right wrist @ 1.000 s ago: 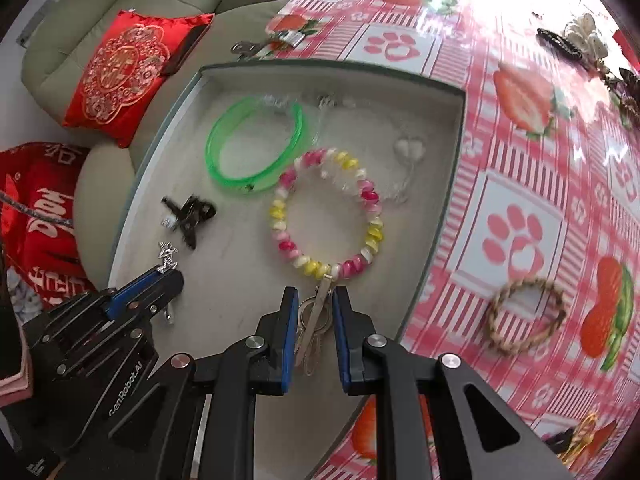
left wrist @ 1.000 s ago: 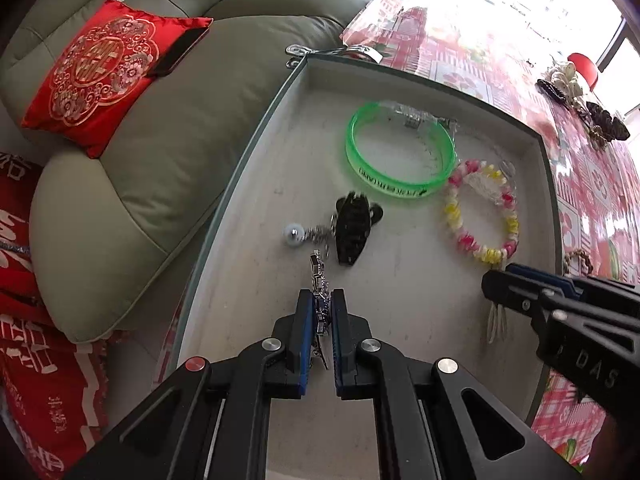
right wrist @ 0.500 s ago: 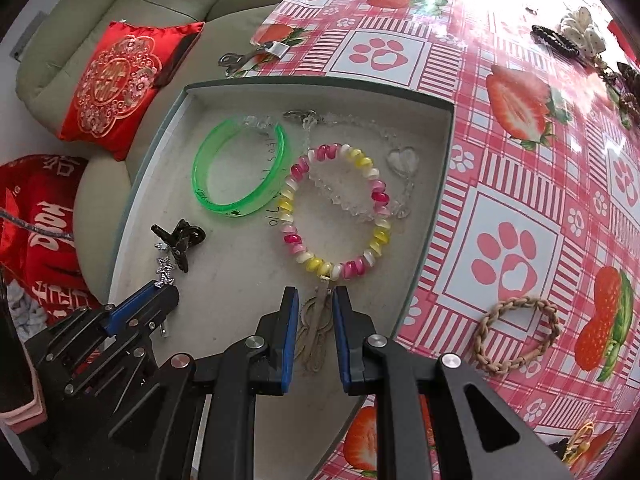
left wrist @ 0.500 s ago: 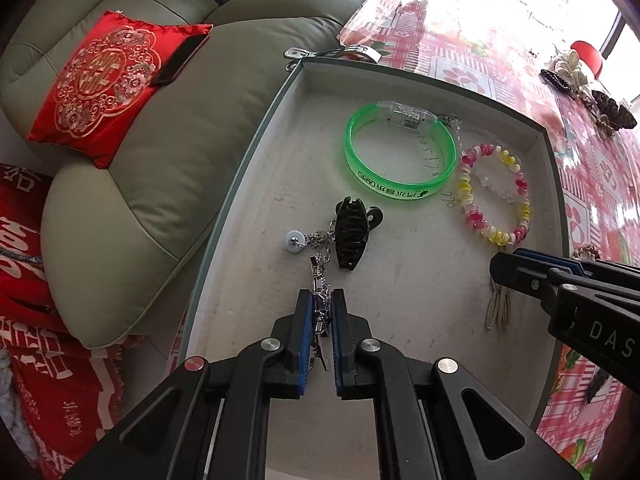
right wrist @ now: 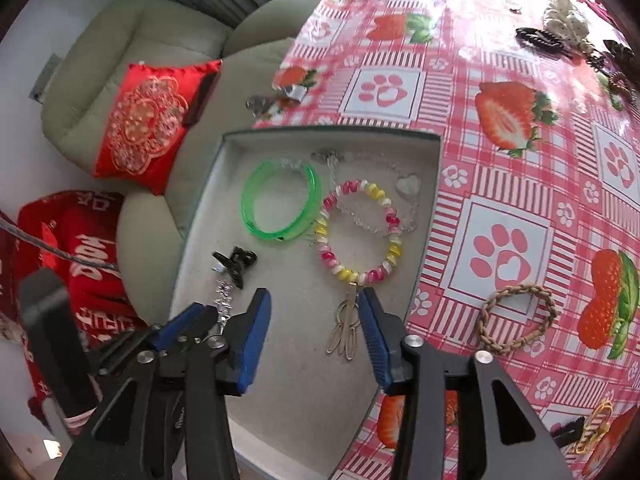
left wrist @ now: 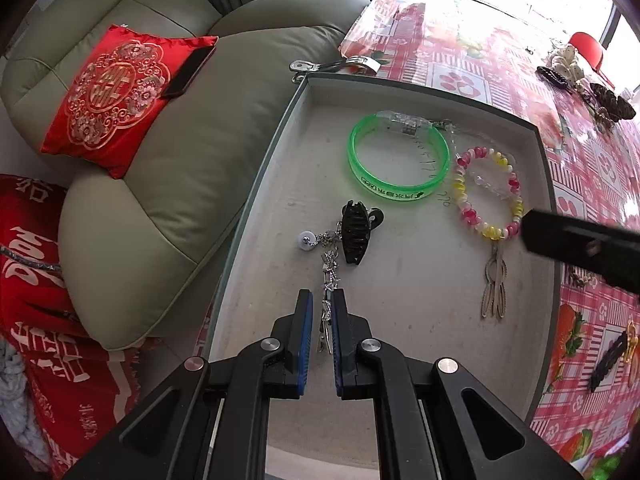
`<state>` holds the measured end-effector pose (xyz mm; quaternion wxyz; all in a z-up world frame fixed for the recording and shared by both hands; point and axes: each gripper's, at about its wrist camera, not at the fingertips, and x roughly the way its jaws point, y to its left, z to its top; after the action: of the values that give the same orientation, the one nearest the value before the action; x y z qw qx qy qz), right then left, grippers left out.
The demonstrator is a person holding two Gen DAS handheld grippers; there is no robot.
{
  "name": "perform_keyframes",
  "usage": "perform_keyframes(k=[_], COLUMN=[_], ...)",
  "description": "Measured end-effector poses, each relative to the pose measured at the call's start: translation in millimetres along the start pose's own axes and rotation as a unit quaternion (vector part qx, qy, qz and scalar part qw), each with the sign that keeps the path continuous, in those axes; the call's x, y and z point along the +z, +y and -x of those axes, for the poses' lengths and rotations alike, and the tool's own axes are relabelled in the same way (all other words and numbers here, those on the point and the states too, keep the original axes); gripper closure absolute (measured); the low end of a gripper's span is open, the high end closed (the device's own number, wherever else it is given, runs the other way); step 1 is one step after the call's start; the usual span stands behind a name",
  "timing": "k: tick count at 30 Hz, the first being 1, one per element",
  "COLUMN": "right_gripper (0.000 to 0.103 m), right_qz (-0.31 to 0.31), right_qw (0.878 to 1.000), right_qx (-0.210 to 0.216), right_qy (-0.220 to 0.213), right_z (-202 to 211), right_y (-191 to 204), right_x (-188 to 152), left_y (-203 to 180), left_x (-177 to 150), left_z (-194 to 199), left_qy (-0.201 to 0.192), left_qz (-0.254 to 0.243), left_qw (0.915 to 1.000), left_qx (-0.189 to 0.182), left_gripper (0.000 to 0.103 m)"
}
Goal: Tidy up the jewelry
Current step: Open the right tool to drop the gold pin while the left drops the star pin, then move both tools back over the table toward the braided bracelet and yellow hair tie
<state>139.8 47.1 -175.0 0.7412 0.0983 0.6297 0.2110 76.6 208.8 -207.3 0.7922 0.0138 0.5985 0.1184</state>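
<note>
A grey tray [left wrist: 400,360] holds a green bangle [left wrist: 400,160], a pink-and-yellow bead bracelet [left wrist: 488,196] with a metal feather pendant [left wrist: 495,284], and a black hair claw [left wrist: 356,236]. My left gripper [left wrist: 322,314] is shut on the near end of a silver chain [left wrist: 330,276] that runs up to the claw. In the right wrist view my right gripper [right wrist: 314,314] hangs just above the tray, its jaws opening. The feather pendant [right wrist: 344,332] lies flat between them, close to the right finger, and neither pad presses on it. The left gripper [right wrist: 208,314] shows at the lower left.
A braided bracelet [right wrist: 518,320] lies on the strawberry tablecloth [right wrist: 508,112] right of the tray. More hair pieces [right wrist: 560,28] sit at the far right. A sofa [left wrist: 168,184] with a red cushion [left wrist: 112,96] and a phone [left wrist: 188,72] runs along the tray's left side.
My right gripper has opened, let go of the feather pendant and risen a little. The bracelet and pendant now lie in the tray. The left gripper still holds the chain in place.
</note>
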Motion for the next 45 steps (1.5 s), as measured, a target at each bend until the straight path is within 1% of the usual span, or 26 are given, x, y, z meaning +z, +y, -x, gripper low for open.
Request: perform_keyframes(k=[2,5,11,12,13,14,15,16,17,24,26,27,30,36,42,44,45], right_gripper=[0.050,0.045,0.045,0.042,0.033,0.030,0.030,0.030,0.030,0.029,0.026,0.018,0.018,0.017,0.017,0.017,0.017], right_qz=[-0.007,-0.018,-0.042,-0.048,-0.052,-0.061,-0.070,-0.077,-0.088,-0.155,-0.171,-0.179,-0.198,-0.217,-0.228,-0.234,-0.236], right_qw=[1.000,1.000,0.998,0.998,0.998,0.997,0.996,0.996,0.995,0.985,0.982,0.980,0.976,0.971,0.967,0.967,0.967], right_qx=[0.004,0.007,0.001,-0.003,-0.007,-0.011,-0.013,-0.017,-0.022,-0.054,-0.057,-0.059,-0.063,-0.069,-0.070,-0.072,-0.075], right_qy=[-0.010,-0.021,-0.037,-0.040,-0.042,-0.045,-0.049,-0.050,-0.052,-0.059,-0.060,-0.061,-0.067,-0.075,-0.084,-0.073,-0.056], right_z=[11,24,55,61,65,71,78,83,89,115,119,121,127,136,147,147,145], right_y=[-3,-11,-38,-45,-50,-58,-67,-74,-83,-135,-147,-153,-165,-175,-178,-181,-182], right_x=[-1,-3,-14,-18,-21,-25,-30,-34,-39,-69,-77,-80,-91,-105,-115,-118,-118], left_y=[-1,-4,-7,-7,-7,-7,-6,-6,-7,-23,-27,-29,-35,-57,-85,-93,-97], left_x=[-1,-4,-6,-6,-5,-5,-6,-5,-5,-5,-4,-4,-6,-10,-15,-15,-15], left_z=[2,4,7,7,8,9,15,19,21,26,26,26,28,39,52,53,53], left_qy=[-0.001,-0.001,0.000,0.000,0.001,0.000,-0.015,-0.029,-0.031,-0.031,-0.028,-0.026,-0.019,-0.015,-0.016,-0.012,-0.010], left_qz=[-0.004,-0.011,-0.012,-0.012,-0.011,-0.009,0.001,0.001,-0.006,-0.035,-0.040,-0.042,-0.051,-0.079,-0.116,-0.125,-0.128], left_qw=[1.0000,0.9999,0.9999,0.9999,0.9999,0.9999,0.9999,0.9996,0.9995,0.9989,0.9988,0.9988,0.9985,0.9968,0.9930,0.9920,0.9916], left_qx=[0.000,0.000,-0.002,-0.004,-0.005,-0.004,0.006,0.009,0.007,0.011,0.009,0.008,0.005,-0.003,-0.012,-0.013,-0.016], left_gripper=[0.088,0.088,0.087,0.082,0.065,0.007,0.000,0.000,0.000,0.000,0.000,0.000,0.000,0.000,0.000,0.000,0.000])
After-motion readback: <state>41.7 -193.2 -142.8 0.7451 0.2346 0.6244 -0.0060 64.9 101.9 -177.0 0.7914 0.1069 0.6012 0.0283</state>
